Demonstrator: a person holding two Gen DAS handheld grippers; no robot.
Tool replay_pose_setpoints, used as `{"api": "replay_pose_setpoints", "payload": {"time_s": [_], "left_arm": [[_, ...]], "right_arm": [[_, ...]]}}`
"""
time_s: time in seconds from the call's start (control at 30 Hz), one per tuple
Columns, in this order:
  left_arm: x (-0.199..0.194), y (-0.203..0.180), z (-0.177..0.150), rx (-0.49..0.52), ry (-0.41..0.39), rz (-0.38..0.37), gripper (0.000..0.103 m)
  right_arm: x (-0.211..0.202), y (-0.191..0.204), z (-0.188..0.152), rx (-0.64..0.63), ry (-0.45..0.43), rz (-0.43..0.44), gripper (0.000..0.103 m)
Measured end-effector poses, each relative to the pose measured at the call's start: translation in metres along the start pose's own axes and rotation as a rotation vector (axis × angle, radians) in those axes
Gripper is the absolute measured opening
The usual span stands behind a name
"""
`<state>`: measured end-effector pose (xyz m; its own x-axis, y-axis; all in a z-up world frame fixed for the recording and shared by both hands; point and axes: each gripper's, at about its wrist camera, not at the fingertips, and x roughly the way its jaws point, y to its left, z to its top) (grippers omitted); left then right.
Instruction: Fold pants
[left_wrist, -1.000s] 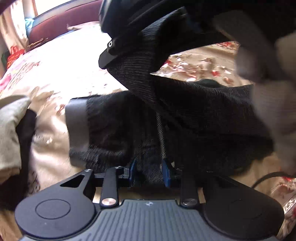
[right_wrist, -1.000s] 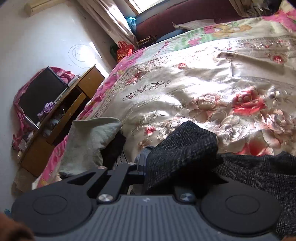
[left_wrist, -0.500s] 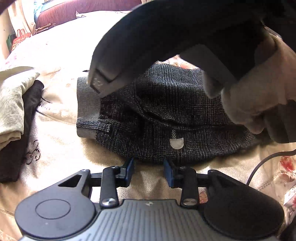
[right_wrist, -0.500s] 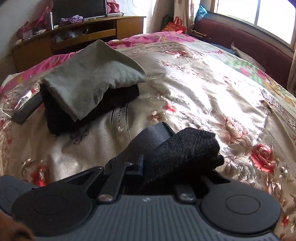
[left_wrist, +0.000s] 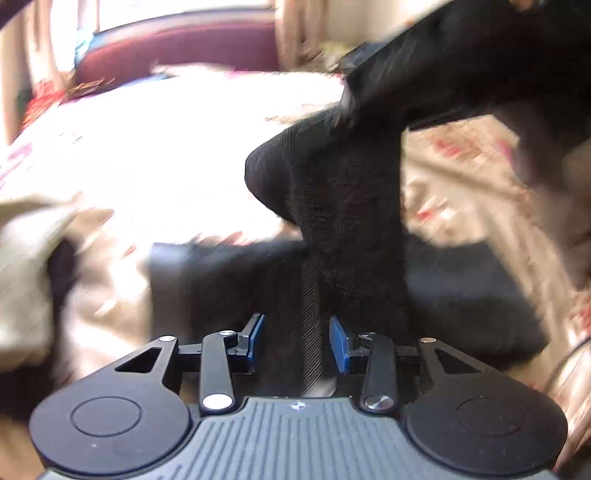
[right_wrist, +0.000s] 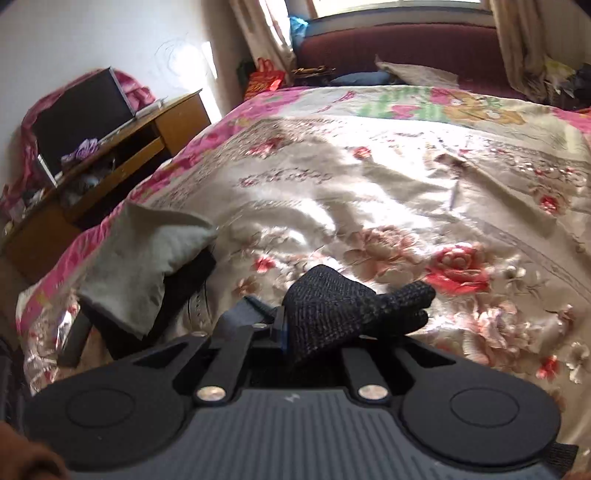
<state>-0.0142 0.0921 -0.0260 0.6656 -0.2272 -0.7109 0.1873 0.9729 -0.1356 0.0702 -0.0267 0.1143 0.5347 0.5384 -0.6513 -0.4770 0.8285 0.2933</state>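
While right gripper (right_wrist: 295, 328) pinches pants (left_wrist: 343, 206) upright, left gripper (left_wrist: 295, 343) gapes wide

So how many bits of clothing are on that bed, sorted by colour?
Dark woven: 1, the pants, pinched in the right gripper
Grey-green: 1, a folded garment
Black: 1, a folded garment underneath it
Total: 3

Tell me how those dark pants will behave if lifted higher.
The pants are probably floppy: they hang in a draped fold from the right gripper, which is shut on a bunched wad. Their thick knit looks grippy, so slipping seems unlikely. The left gripper stands open around the cloth.
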Motion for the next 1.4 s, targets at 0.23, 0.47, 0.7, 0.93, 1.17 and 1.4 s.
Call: {"api": "replay_pose_setpoints", "payload": {"time_s": [0.23, 0.47, 0.7, 0.93, 1.17, 1.4], "left_arm": [[0.076, -0.129, 0.043, 0.093, -0.023, -0.43, 0.051], [0.103, -0.127, 0.007, -0.141, 0.234, -0.685, 0.056], [0.028, -0.019, -0.05, -0.167, 0.307, -0.44, 0.055], [-0.015, 0.007, -0.066, -0.186, 0.287, -0.321, 0.056], [-0.022, 0.028, -0.074, -0.239, 0.292, -0.288, 0.056], [-0.053, 0.04, -0.057, -0.141, 0.323, -0.11, 0.056]], "right_arm": [[-0.086, -0.027, 0.031, 0.029, -0.07, -0.223, 0.006], [-0.01, -0.001, 0.004, -0.125, 0.092, -0.121, 0.006], [0.091, 0.093, -0.071, -0.533, 0.193, -0.064, 0.008], [0.11, 0.13, -0.097, -0.658, 0.184, -0.078, 0.028], [0.103, 0.112, -0.077, -0.528, 0.235, 0.09, 0.033], [0.066, 0.06, -0.054, -0.145, 0.202, 0.233, 0.042]]}}
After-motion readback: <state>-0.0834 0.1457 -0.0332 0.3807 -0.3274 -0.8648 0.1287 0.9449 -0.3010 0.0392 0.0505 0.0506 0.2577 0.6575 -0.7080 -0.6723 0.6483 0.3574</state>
